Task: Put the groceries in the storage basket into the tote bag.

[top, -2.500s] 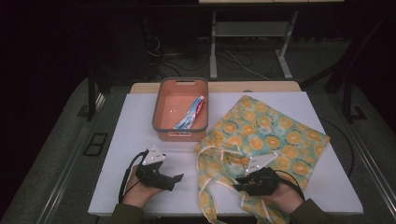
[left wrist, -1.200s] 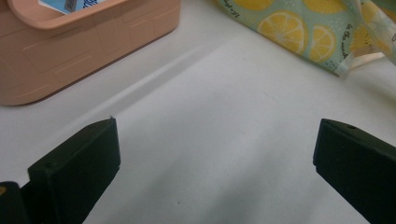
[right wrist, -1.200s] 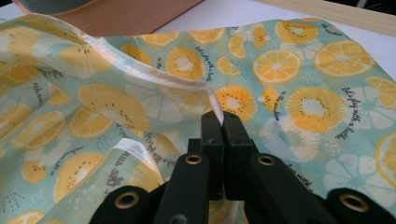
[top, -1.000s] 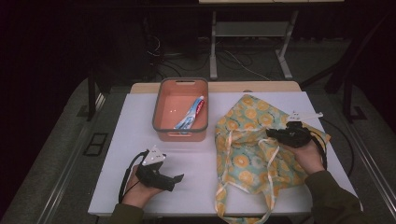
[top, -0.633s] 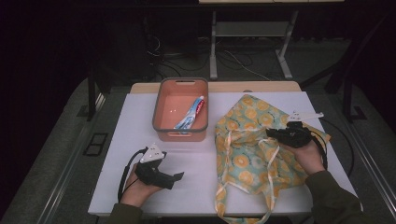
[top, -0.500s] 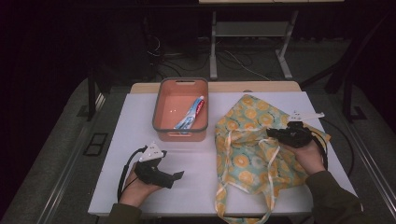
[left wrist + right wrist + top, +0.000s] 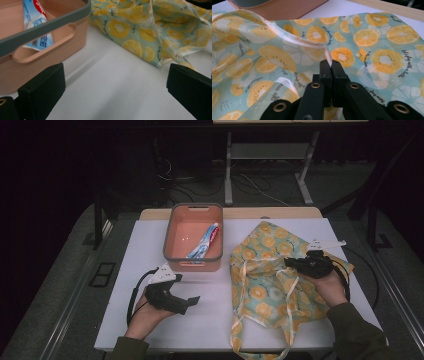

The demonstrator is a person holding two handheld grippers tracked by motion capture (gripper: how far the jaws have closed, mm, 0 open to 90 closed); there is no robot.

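- Salmon-pink plastic bin with a grey rim (image 7: 194, 238) sits at the back edge of the white counter (image 7: 150, 245), left of centre, handle slot in the near wall.
- Inside it: a blue-white toothpaste tube with a red end (image 7: 204, 243), lying diagonally. Print on the tube looks like Chinese characters; I can't read them.
- Mint-green fabric tote bag with orange and lemon slice print and cream strap trim (image 7: 265, 285) is spread over the right half of the counter, straps trailing off the front edge.
- Script on the bag reads "let's play with a battle", as far as I can make it out; "delicious" elsewhere, not sure.
- Left gripper (image 7: 192, 301): near the front-left, low over bare counter, jaws released, wide apart, nothing between them.
- Right gripper (image 7: 289, 262): over the bag toward the right edge, jaws clenched on the bag's cream-trimmed hem, lifting it in a fold.
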